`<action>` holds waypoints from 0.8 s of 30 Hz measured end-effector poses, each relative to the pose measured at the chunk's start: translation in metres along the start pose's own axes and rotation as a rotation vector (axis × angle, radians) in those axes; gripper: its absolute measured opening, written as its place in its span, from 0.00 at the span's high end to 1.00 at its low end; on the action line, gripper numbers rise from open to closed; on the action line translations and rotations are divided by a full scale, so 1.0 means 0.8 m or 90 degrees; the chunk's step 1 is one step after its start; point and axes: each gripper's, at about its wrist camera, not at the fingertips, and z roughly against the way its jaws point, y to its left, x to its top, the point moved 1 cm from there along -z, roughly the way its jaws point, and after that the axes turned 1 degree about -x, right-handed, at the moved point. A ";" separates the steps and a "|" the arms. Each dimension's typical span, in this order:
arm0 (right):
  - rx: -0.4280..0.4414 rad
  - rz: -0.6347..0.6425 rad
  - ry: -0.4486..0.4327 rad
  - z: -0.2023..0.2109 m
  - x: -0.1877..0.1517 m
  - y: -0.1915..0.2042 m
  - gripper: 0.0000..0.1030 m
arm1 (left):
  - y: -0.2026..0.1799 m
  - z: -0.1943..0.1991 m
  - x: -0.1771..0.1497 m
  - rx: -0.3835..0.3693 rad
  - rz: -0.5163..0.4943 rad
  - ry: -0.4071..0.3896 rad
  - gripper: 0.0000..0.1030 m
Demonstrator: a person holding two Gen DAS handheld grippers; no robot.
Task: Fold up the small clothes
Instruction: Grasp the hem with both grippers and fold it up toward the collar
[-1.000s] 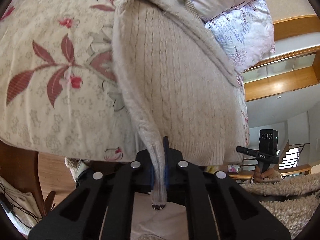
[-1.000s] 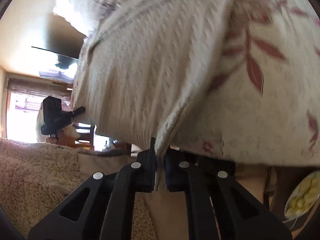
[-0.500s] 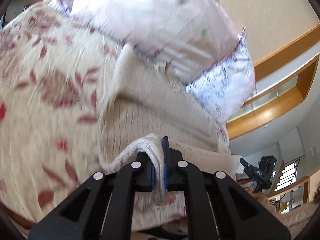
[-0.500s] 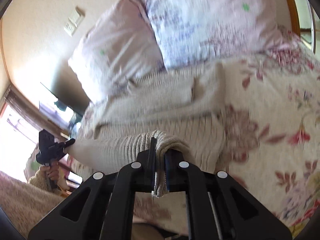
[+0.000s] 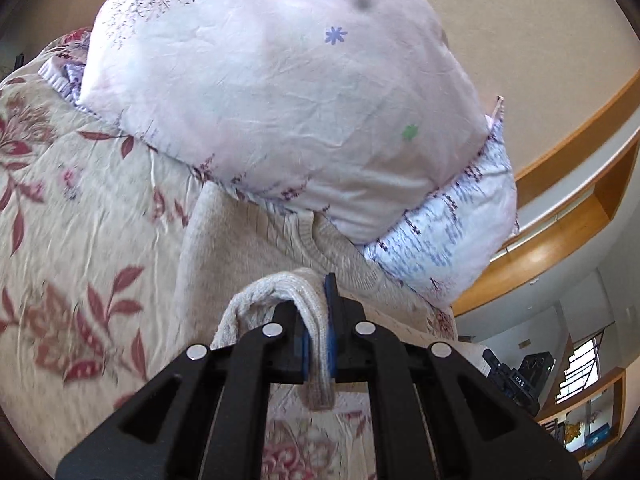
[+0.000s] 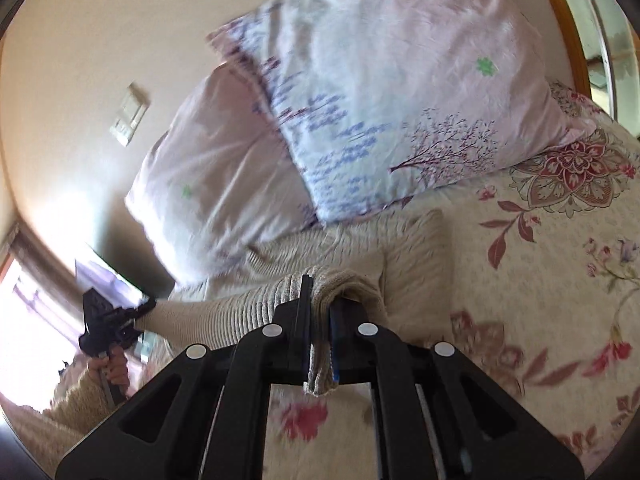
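Note:
A cream cable-knit sweater [image 5: 240,248] lies on the floral bedspread [image 5: 80,208], its top edge by the pillows. My left gripper [image 5: 318,344] is shut on the sweater's ribbed hem, lifted and carried over the body. My right gripper [image 6: 318,344] is shut on the other end of the same hem [image 6: 340,280]; the sweater [image 6: 412,260] lies below it. The hem stretches between both grippers. The left gripper also shows in the right wrist view [image 6: 132,316], and the right gripper in the left wrist view [image 5: 516,380].
Two pale floral pillows [image 5: 280,92] [image 6: 400,92] lean against the beige wall at the head of the bed. A wall switch [image 6: 128,120] sits above them. A wooden rail [image 5: 560,208] runs at the right.
Both grippers have lifted the hem from over the bed's edge and carried it forward over the sweater toward the pillows. The sweater body now lies doubled under the hem.

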 end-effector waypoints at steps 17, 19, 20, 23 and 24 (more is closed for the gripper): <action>-0.106 -0.136 0.077 -0.127 0.017 -0.073 0.92 | 0.070 -0.113 0.020 0.097 0.120 0.050 0.94; -0.109 -0.163 0.102 -0.135 0.011 -0.081 0.92 | 0.074 -0.116 0.017 0.089 0.141 0.052 0.93; -0.103 -0.171 0.103 -0.134 0.011 -0.082 0.91 | 0.073 -0.115 0.016 0.086 0.141 0.051 0.93; -0.087 -0.165 0.115 -0.129 0.010 -0.078 0.89 | 0.070 -0.116 0.018 0.087 0.135 0.055 0.93; -0.083 -0.162 0.123 -0.129 0.010 -0.077 0.89 | 0.070 -0.115 0.018 0.084 0.137 0.056 0.93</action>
